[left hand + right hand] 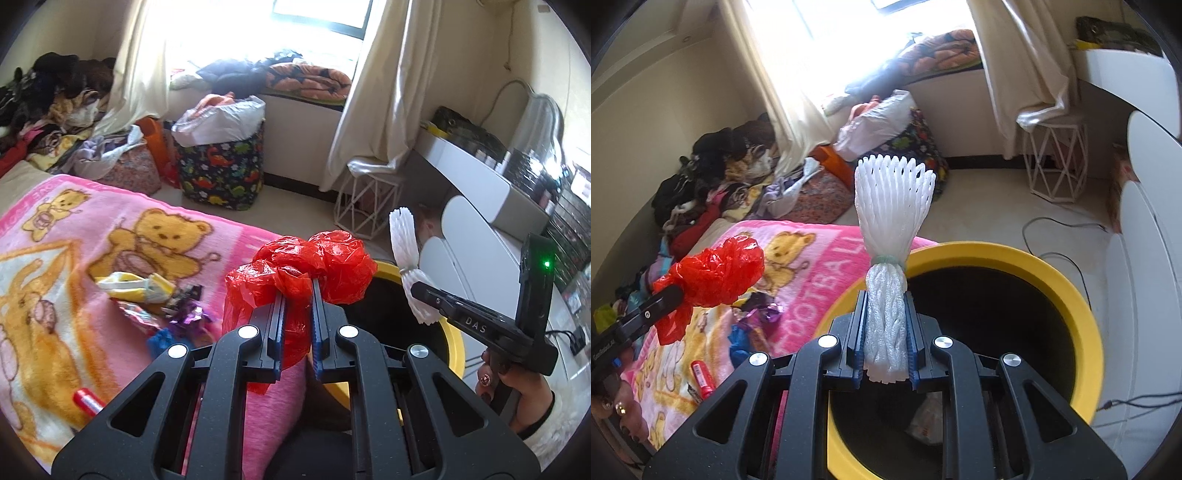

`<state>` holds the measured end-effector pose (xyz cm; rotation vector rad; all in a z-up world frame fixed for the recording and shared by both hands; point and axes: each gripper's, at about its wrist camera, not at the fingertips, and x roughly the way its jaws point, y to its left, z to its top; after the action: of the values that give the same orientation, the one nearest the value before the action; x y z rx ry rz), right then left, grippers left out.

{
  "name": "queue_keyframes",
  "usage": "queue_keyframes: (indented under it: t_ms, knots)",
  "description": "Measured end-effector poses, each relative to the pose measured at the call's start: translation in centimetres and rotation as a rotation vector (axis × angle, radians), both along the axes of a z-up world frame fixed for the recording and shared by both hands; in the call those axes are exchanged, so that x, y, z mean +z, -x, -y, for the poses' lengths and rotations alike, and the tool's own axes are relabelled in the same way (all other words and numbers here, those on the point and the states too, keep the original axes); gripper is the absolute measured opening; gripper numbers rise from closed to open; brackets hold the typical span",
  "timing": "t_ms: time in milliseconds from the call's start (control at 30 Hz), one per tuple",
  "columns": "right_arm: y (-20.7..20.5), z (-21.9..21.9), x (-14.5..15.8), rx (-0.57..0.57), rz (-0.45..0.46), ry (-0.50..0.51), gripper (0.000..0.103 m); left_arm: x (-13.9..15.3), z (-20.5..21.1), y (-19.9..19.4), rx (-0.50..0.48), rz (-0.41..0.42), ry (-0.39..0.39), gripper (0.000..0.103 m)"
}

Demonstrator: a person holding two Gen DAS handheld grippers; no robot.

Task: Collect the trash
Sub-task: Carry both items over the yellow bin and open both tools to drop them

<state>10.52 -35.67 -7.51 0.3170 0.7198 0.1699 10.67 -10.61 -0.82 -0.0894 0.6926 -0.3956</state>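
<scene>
My left gripper (298, 286) is shut on a crumpled red plastic bag (314, 266), held over the bed's edge beside the yellow-rimmed bin (456, 345). In the right wrist view that red bag (713, 273) hangs at the left. My right gripper (886, 295) is shut on a white foam fruit net (892, 206) tied with a band, and it sits over the near rim of the yellow bin (1082, 306), whose inside is dark with a scrap at the bottom. From the left wrist view the foam net (406, 258) and right gripper (421, 290) show at the right.
On the pink bear blanket (74, 236) lie several wrappers (147, 291), purple foil (188, 317) and a red tube (701, 376). A dinosaur-print bag (221, 173), clothes piles, a white wire stool (1056, 170) and white furniture (1145, 221) ring the floor. Cables (1060, 236) trail beside the bin.
</scene>
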Motion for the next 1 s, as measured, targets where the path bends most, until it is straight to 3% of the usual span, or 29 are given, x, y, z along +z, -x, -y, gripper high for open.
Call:
queue_keyframes:
  t_ms: [133,400,833,900,1000]
  knots:
    - [0.6,1.1,-0.9,-0.031,-0.027,0.006,0.017,-1.5,2.0,-0.1,-0.05,-0.035,-0.01,0.007]
    - [1.7,3.6,-2.6,-0.061,-0.105,-0.006,0.019,-5.5,5.6,-1.3,-0.108,-0.155,-0.113,0.007]
    - [3.0,6.2,-3.2,-0.071,-0.131,-0.071,0.023,-8.5,9.5,-2.2,-0.18,-0.289,-0.173,0.008]
    - [3.2,6.6,-3.0,-0.082,-0.124,-0.083,0.035,-8.7,10.0,-2.3,-0.181,-0.294,-0.188,0.016]
    - [3.7,7.4,-2.9,-0.1,-0.11,-0.099,0.044,-8.6,10.4,-2.3,-0.176,-0.294,-0.192,0.038]
